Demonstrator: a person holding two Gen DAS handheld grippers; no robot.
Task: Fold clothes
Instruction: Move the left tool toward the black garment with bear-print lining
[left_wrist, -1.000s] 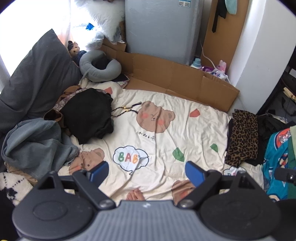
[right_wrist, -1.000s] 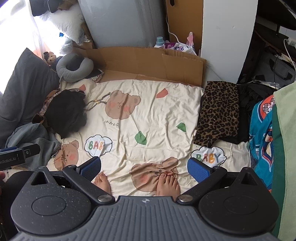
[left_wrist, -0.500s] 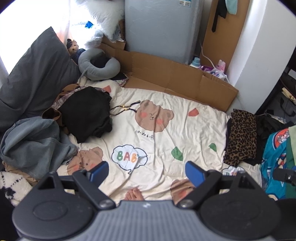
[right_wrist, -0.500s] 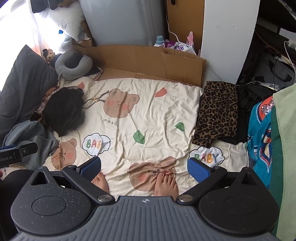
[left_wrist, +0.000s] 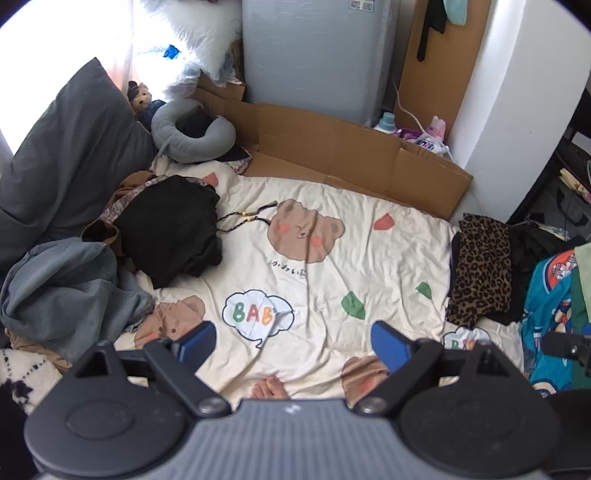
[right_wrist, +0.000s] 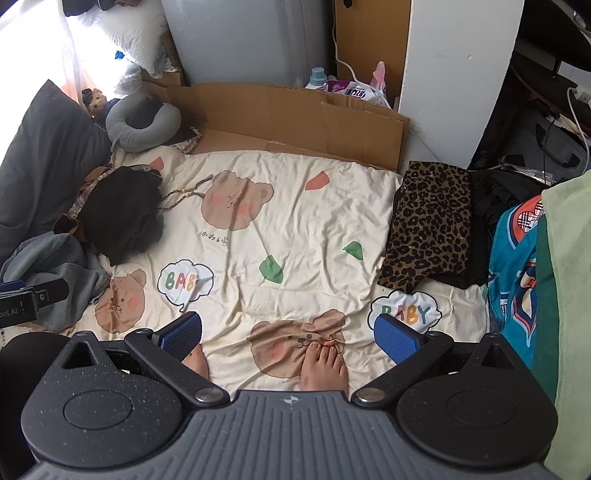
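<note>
Both tongs, left (left_wrist: 293, 341) and right (right_wrist: 288, 334), gape wide and empty; best pinch the crumpled black garment (left_wrist: 170, 225) by one edge, lifting it clear of the cream bear-print bedsheet (left_wrist: 332, 280).

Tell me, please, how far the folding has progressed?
Possibly done: the leopard-print garment lies flat at the bedsheet edge. In hand: nothing; left gripper and right gripper are open and empty. Left: the black garment and the grey garment, both crumpled.
</note>
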